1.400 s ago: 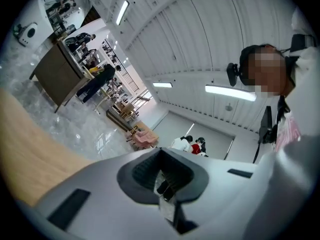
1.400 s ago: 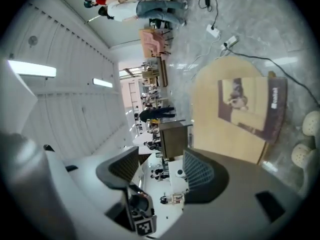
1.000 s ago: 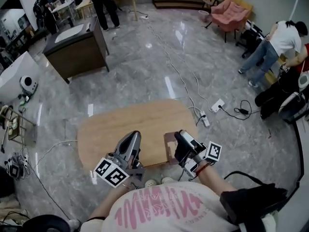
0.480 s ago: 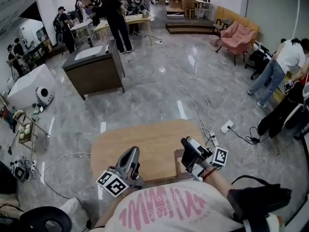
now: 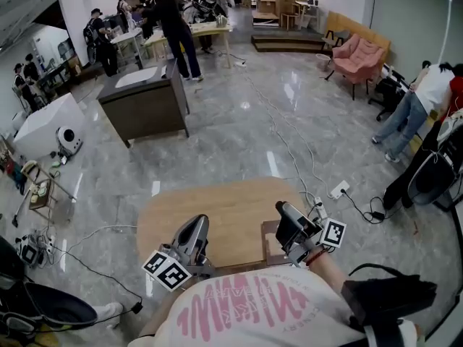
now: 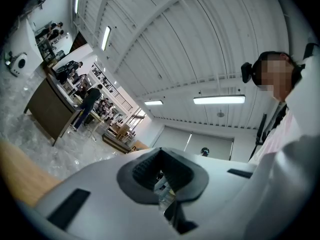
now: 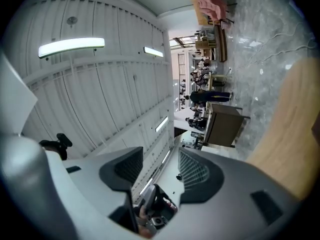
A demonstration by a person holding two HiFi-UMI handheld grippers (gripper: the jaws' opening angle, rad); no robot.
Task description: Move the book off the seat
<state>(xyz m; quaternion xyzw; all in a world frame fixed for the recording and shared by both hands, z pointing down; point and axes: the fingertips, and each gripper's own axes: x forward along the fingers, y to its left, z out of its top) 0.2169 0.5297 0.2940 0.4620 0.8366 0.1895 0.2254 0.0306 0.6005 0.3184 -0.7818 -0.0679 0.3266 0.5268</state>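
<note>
No book shows in any view. A brown wooden seat (image 5: 269, 250) stands at the near edge of the oval wooden table (image 5: 217, 208), partly hidden by my right gripper (image 5: 283, 212). That gripper hovers just above the seat; in the right gripper view it (image 7: 161, 166) points up at the ceiling and far wall, its jaws apart and closing with nothing between them. My left gripper (image 5: 197, 226) is held over the table's near edge, left of the seat. In the left gripper view it (image 6: 161, 171) also aims upward, its dark pads (image 6: 142, 170) drawn together on nothing.
A power strip (image 5: 338, 189) with cables lies on the marble floor right of the table. A dark cabinet (image 5: 145, 100) stands beyond, a white box (image 5: 43, 125) at far left, a pink armchair (image 5: 359, 50) at back right. People (image 5: 423, 92) bend over gear at the right.
The head view has tilted up, so the table and both grippers sit lower in the picture. Both grippers stay by the table's near edge. The person at right has shifted.
</note>
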